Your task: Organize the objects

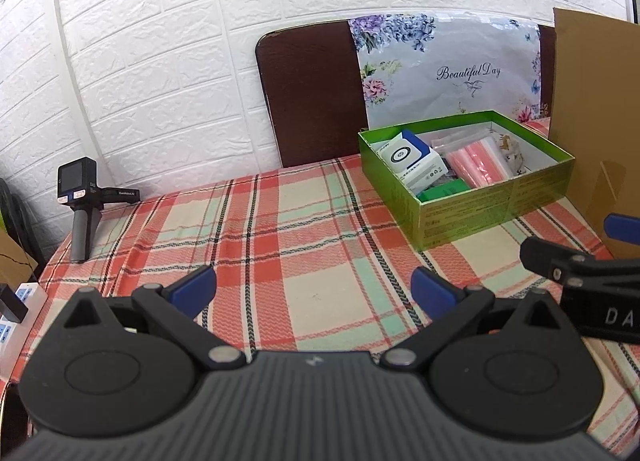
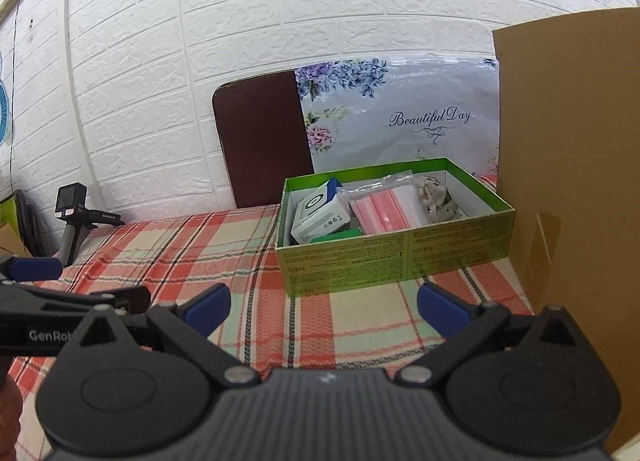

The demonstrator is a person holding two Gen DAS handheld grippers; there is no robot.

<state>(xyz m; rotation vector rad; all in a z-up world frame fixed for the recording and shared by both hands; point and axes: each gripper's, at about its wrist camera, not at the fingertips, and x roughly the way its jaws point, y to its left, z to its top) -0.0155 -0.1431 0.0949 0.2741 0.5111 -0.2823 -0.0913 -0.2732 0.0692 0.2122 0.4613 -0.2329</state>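
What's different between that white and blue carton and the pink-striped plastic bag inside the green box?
The white and blue cardboard carton is a stiff block propped at a tilt against the left end of the green cardboard box; the clear zip bag with pink stripes is soft and flat, lying mid-box. The carton is opaque with a printed ring; the bag is see-through. Both lie inside the box, side by side.

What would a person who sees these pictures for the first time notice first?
Probably the open green box at the back right of the plaid tablecloth, filled with a white and blue carton and a bag of pink items. Behind it, a flowered "Beautiful Day" sheet leans on the white brick wall. In front, the left tool and right tool are both open and empty.
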